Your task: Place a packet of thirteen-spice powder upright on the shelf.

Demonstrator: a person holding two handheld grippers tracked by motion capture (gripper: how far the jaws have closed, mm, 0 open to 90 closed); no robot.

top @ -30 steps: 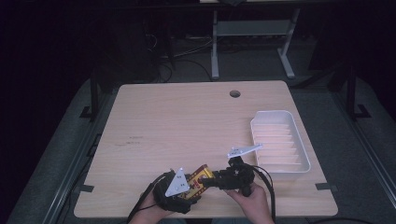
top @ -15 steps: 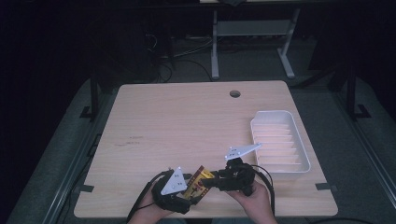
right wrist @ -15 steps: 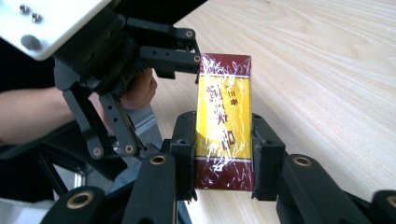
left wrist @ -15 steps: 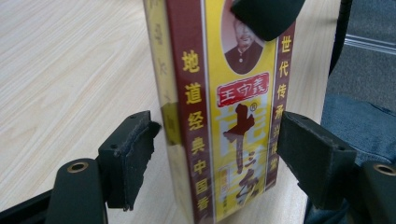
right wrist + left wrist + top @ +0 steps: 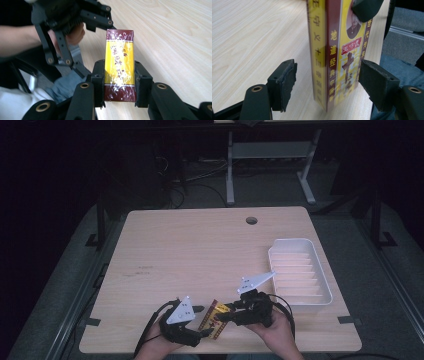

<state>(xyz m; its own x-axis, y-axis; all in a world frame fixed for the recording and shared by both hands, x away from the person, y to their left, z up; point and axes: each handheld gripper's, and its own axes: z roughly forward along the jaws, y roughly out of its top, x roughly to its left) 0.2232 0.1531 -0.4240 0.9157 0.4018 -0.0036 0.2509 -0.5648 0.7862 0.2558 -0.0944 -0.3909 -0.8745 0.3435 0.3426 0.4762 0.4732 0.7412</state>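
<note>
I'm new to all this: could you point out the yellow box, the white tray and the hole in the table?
yellow box (image 5: 119, 66): right gripper view, its yellow face.
white tray (image 5: 325, 279): high view, right rim.
hole (image 5: 251, 220): high view, its centre.

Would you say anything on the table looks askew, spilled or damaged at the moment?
Nothing stands out. The yellow and maroon box looks intact in its film wrap, clamped in the right hand-held gripper. The white tray sits flat near the table's right edge.
</note>
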